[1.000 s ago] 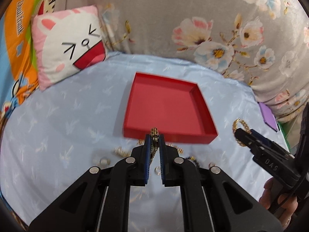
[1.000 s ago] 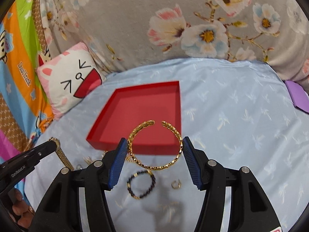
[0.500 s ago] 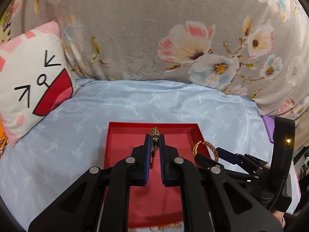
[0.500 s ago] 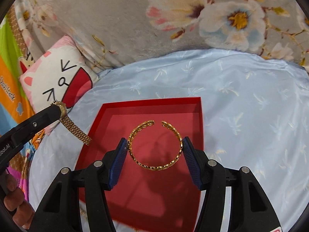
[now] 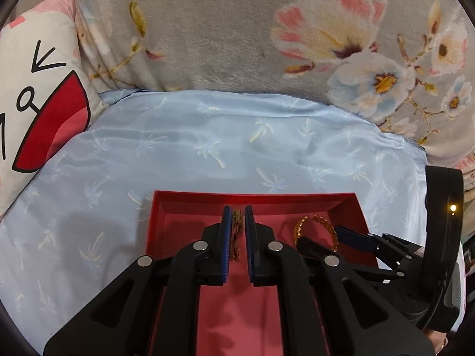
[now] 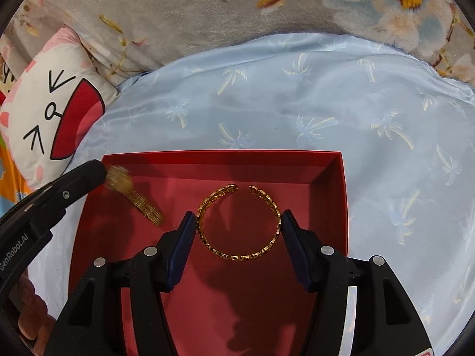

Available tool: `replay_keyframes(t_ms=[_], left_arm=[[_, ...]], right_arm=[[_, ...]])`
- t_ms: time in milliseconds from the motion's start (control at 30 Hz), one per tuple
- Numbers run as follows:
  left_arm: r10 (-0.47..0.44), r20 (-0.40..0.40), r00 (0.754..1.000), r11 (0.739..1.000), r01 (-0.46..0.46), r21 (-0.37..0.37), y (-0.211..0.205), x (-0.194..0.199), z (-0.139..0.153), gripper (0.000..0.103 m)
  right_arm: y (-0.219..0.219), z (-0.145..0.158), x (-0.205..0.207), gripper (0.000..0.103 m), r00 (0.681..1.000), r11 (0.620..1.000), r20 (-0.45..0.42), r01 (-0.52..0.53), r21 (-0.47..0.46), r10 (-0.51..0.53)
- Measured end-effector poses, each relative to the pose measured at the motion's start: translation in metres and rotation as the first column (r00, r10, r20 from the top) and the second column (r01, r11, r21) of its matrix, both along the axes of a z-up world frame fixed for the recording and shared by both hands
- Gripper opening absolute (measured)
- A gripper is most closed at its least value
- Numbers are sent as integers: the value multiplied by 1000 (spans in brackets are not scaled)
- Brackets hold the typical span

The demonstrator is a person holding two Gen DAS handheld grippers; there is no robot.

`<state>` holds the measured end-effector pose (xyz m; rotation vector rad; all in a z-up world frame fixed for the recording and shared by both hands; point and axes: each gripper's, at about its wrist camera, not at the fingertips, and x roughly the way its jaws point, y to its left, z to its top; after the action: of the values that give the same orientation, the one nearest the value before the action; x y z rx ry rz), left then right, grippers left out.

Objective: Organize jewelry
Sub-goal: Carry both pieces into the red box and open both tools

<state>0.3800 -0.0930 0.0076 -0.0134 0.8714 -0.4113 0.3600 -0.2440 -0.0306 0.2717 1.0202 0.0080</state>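
A red tray [image 5: 297,200] [image 6: 343,207] lies on the light blue sheet. My left gripper [image 5: 236,210] hangs over the tray, its jaws slightly parted around a gold mesh band [image 5: 236,234] that dangles between them; the band looks blurred in the right wrist view [image 6: 139,200]. My right gripper [image 6: 238,218] is shut on an open gold chain bangle [image 6: 239,256] and holds it flat over the tray. The bangle also shows in the left wrist view [image 5: 319,225].
A cat-face cushion [image 5: 35,103] [image 6: 50,109] leans at the left. A grey floral blanket [image 5: 237,29] rises behind the sheet [image 6: 297,98].
Both grippers moved forward and down over the red tray. The left jaws have opened slightly and the gold band is moving, blurred. The loose jewelry on the sheet has dropped out of view.
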Motion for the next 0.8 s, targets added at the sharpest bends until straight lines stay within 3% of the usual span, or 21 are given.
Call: replay_keyframes(t_ms=[67, 133, 267, 433, 633, 800], left_arm=[[29, 17, 999, 1000, -29, 3, 4, 2, 0, 18], [58, 31, 998, 998, -58, 9, 12, -1, 5, 39], [93, 64, 994, 996, -93, -9, 34, -20, 21, 46], [135, 105, 985, 991, -133, -22, 67, -79, 40, 55], [196, 123, 973, 980, -200, 16, 99, -164, 36, 63], [244, 63, 968, 969, -246, 24, 122, -221, 10, 67]], right_arm=[[-1, 4, -1, 60, 1000, 1000, 24, 7, -6, -7], [-4, 11, -10, 63, 998, 1000, 55, 26, -14, -25], [-6, 32, -47, 63, 990, 999, 131, 47, -5, -46], [5, 60, -138, 67, 974, 1000, 227, 23, -17, -19], [30, 52, -239, 67, 976, 998, 217, -2, -60, 15], [49, 34, -303, 67, 983, 998, 183, -16, -65, 28]])
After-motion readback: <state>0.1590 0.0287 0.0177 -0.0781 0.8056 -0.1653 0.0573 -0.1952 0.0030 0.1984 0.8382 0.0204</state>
